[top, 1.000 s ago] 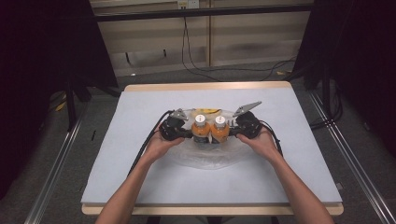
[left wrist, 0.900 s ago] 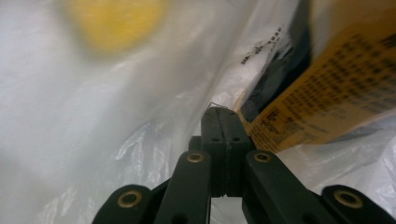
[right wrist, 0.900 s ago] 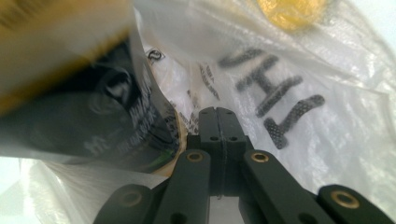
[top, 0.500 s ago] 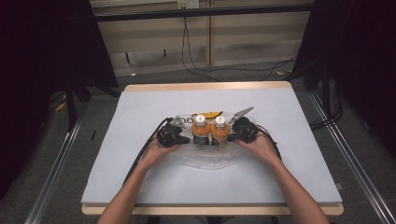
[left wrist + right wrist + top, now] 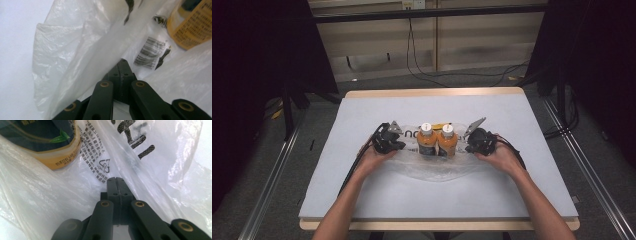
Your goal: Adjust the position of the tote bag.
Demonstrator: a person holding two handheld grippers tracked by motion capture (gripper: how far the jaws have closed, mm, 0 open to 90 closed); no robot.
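Both hands sit low on the desk (image 5: 362,200), either side of two bottles (image 5: 437,141) on the bag (image 5: 432,170). Left gripper (image 5: 398,145) and right gripper (image 5: 468,146) fingers are pinched tight on the bag's edges.

You are looking at two orange bottles with white caps, the left bottle (image 5: 426,140) and the right bottle (image 5: 447,141), standing side by side and touching. You are working with one clear plastic bag (image 5: 432,167), printed with black lettering and one barcode (image 5: 150,51). You are holding two grippers, the left gripper (image 5: 388,139) and the right gripper (image 5: 479,141), one in each hand. Everything is sitting on one table (image 5: 362,195), and two forearms are coming in from the bottom edge.
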